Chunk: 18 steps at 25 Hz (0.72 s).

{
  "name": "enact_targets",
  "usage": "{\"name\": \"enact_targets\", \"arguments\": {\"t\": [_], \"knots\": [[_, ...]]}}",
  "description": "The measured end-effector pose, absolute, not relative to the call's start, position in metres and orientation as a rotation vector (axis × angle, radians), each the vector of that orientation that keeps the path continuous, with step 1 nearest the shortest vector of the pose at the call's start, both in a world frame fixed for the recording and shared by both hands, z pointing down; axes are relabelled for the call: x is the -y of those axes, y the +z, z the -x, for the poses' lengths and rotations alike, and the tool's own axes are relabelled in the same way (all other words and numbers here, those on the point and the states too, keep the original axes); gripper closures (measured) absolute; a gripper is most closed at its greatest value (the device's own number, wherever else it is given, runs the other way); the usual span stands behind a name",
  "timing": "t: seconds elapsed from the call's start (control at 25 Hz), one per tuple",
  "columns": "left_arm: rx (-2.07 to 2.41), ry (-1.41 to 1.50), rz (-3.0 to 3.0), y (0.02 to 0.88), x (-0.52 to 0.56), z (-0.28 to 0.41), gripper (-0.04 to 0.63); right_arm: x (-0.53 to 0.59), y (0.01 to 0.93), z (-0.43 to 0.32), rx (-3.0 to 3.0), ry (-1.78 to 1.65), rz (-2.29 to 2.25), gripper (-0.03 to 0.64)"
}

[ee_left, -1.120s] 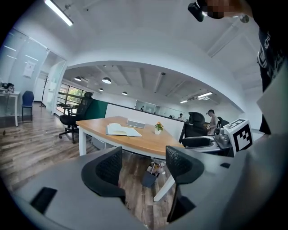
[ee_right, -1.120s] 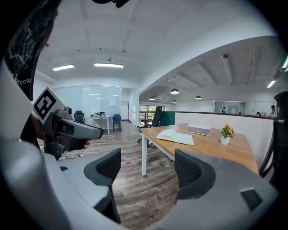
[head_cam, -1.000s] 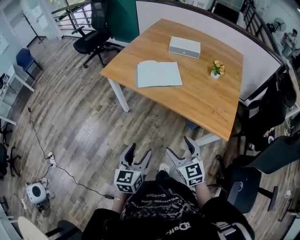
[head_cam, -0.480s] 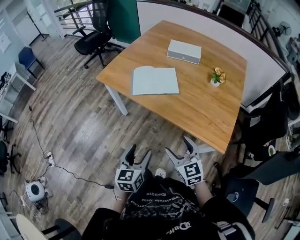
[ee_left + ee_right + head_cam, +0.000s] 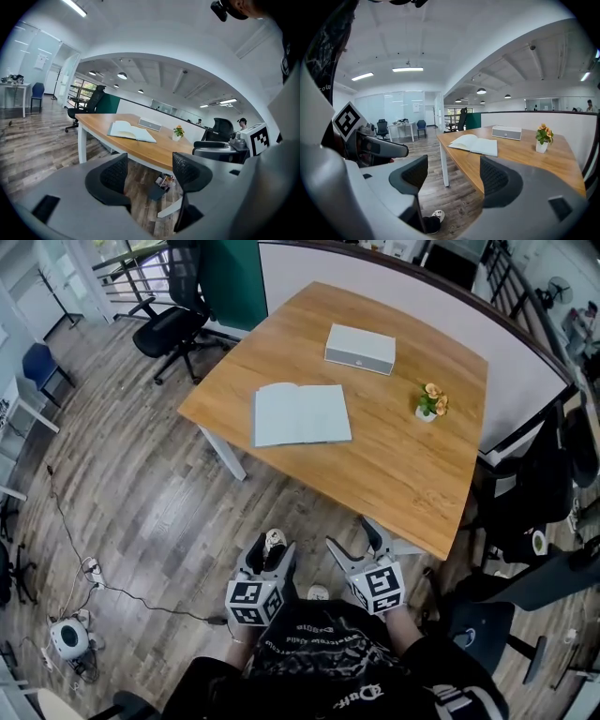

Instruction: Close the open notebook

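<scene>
Notebook (image 5: 301,414): lies open, flat on tabletop (image 5: 403,465), well apart from both grippers.
Left gripper (image 5: 273,549): fingers spread, nothing between.
Right gripper (image 5: 352,536): fingers spread, just been closing slightly, nothing between.

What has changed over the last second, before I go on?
The person has stepped nearer the table. Jaws of the right gripper have been closing slightly, nothing between them. Nothing was grasped. The notebook still lies open; the left gripper stays open, empty.
</scene>
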<state>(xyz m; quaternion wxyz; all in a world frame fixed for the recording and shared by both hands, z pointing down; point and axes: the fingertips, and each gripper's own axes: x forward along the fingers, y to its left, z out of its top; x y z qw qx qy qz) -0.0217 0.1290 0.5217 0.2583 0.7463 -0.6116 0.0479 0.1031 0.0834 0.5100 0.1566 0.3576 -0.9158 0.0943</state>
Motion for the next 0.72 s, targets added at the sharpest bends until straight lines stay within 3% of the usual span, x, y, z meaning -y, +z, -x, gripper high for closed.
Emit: {"name": "enact_targets", "arguments": {"t": [0.72], "knots": [[1.489,0.229,-2.15,0.527,0.05,0.119,0.273,0.072,0.506,-0.007,2.515,0.234,-1.176,0.295]]}}
